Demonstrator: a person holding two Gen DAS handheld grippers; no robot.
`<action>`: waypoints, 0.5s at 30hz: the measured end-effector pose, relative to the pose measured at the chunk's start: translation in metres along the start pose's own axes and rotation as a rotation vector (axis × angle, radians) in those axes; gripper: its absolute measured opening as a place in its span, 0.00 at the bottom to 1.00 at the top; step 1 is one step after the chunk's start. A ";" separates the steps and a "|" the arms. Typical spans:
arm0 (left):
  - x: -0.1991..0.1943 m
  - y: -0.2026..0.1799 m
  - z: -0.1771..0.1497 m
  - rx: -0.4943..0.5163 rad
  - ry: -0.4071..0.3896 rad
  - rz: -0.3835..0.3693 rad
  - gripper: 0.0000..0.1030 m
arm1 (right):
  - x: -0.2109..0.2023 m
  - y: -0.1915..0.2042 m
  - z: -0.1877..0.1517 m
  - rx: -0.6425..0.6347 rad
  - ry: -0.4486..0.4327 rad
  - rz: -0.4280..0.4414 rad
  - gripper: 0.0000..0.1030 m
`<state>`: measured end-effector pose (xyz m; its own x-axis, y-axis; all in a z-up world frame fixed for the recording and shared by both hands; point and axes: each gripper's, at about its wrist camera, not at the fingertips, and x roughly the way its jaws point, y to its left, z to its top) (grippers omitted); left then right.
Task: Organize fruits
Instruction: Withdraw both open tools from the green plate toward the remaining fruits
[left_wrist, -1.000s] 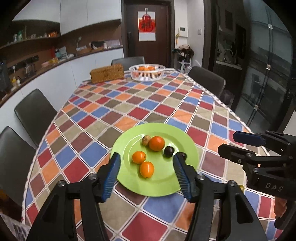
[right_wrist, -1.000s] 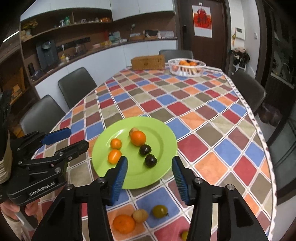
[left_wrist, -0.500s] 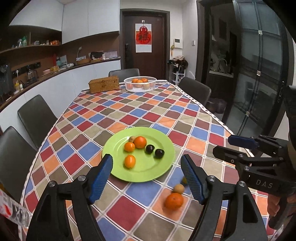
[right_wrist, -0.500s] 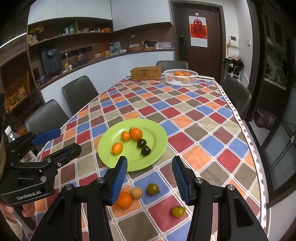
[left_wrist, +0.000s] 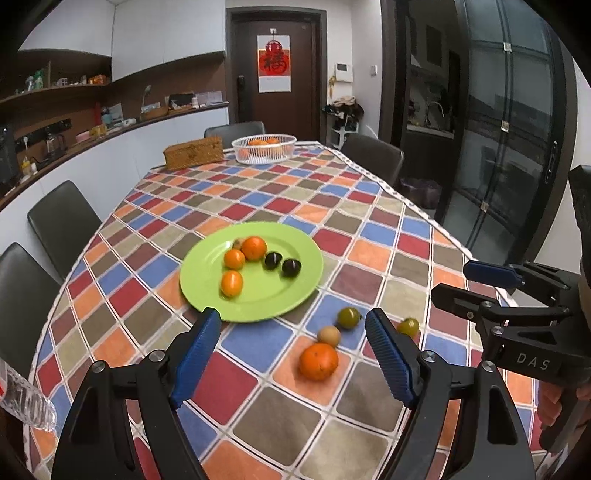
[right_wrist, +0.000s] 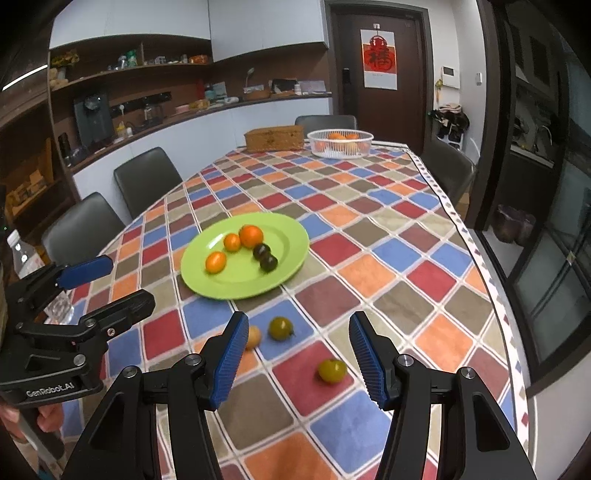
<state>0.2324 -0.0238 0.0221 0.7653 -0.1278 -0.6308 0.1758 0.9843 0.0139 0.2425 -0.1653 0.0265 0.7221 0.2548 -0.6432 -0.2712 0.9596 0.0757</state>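
Compared with a second ago, both views have backed away from the green plate (left_wrist: 255, 295): it then filled the space between the fingers, now it lies farther off on the checked tabletop (left_wrist: 369, 206). Loose fruit in front of the plate has come into the left view: a large orange (left_wrist: 318, 361), a small tan fruit (left_wrist: 328, 335) and two green fruits (left_wrist: 349, 317) (left_wrist: 408, 326).

Left tool (left_wrist: 291, 354): jaws apart and opening wider, nothing clamped; the large orange sits on the cloth beyond them, framed by the fingers.

Right tool (right_wrist: 295, 358): jaws apart and opening, empty; one green fruit (right_wrist: 331, 370) lies beyond them.

On the plate, unchanged: three oranges (left_wrist: 254, 248), two dark plums (left_wrist: 273, 260), and a small tan fruit behind the biggest orange.

Left view only: the large orange in full, and the tan fruit on the plate. In the right view the left finger hides the large orange almost wholly.

Right view only: a water bottle (right_wrist: 22, 254) upright at far left beside the left tool. The left view catches just a blurred part of it at its lower left edge.

Both views: white basket (left_wrist: 263, 148) of oranges and woven box (left_wrist: 194, 152) at the far end.
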 end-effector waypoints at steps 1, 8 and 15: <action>0.002 -0.001 -0.002 0.000 0.008 -0.001 0.78 | 0.001 -0.002 -0.003 0.001 0.007 -0.002 0.56; 0.019 -0.007 -0.018 -0.011 0.075 -0.021 0.78 | 0.011 -0.011 -0.022 0.007 0.057 -0.021 0.56; 0.039 -0.011 -0.030 -0.002 0.121 -0.012 0.78 | 0.026 -0.022 -0.036 0.022 0.107 -0.034 0.56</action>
<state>0.2418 -0.0359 -0.0261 0.6831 -0.1246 -0.7196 0.1835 0.9830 0.0040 0.2445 -0.1836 -0.0195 0.6583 0.2092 -0.7231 -0.2327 0.9701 0.0689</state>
